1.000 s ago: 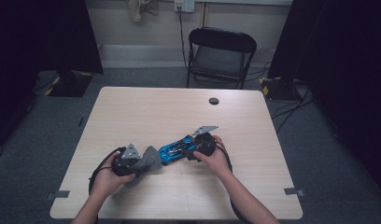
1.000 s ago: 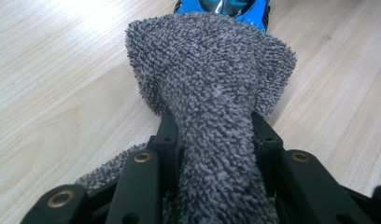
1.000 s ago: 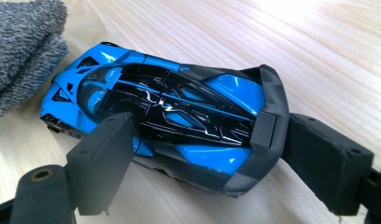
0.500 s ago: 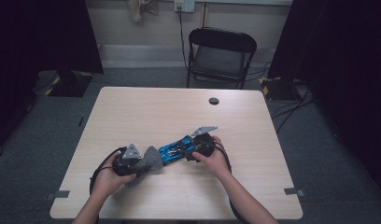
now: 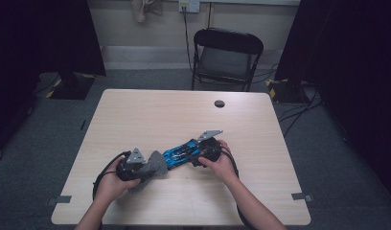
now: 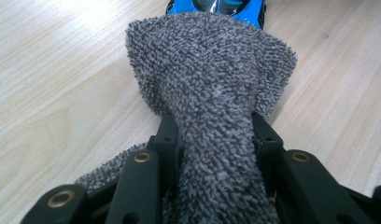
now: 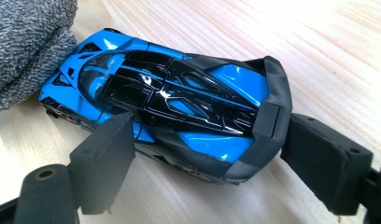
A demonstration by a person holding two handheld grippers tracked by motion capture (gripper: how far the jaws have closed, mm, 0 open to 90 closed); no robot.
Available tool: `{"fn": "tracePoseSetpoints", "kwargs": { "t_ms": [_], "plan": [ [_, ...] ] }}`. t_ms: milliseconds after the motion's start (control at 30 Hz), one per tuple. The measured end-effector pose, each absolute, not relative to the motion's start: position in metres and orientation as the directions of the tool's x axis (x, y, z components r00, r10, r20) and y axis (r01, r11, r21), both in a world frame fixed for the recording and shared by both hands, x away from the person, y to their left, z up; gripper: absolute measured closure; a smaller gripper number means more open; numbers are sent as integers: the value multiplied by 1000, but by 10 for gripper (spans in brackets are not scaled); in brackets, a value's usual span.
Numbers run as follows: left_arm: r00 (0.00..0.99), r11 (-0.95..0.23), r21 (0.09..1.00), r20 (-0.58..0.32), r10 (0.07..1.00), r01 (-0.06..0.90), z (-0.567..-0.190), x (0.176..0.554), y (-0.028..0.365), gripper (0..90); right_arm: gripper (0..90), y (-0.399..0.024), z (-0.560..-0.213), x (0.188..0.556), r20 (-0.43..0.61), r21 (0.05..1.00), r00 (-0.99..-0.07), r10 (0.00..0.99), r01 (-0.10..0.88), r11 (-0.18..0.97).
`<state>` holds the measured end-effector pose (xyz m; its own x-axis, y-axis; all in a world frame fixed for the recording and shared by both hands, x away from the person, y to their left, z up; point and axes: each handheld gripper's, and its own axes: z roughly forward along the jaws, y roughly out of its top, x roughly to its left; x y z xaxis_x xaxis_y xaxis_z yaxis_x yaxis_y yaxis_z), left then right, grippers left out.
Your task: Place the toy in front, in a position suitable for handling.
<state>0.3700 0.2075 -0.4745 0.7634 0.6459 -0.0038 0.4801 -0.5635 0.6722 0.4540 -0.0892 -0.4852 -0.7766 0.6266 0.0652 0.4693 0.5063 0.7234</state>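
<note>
Near the table's [image 5: 260, 191] front edge, the right gripper [image 7: 216, 154] clamps a blue toy car [image 7: 170, 100] by its tail. It looks rigid, glossy and probably slippery. The left gripper [image 6: 215, 140] pinches a soft grey cloth [image 6: 212, 79] against the car's nose.

Dim room w/ dark edges, tabletop lit, close-ups sharp

A recording studio room: black curtains [image 5: 50, 38], folding chair [image 5: 227, 57], taped cables [image 5: 284, 86].
</note>
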Motion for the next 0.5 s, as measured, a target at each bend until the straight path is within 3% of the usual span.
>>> {"fn": "tracePoseSetpoints", "kwargs": {
  "t_ms": [500],
  "plan": [
    [764,-564,672,-5,646,481,-476,370,207,632,174,-92,-486,455,74,724,-774,628,475,500]
  ]
}}
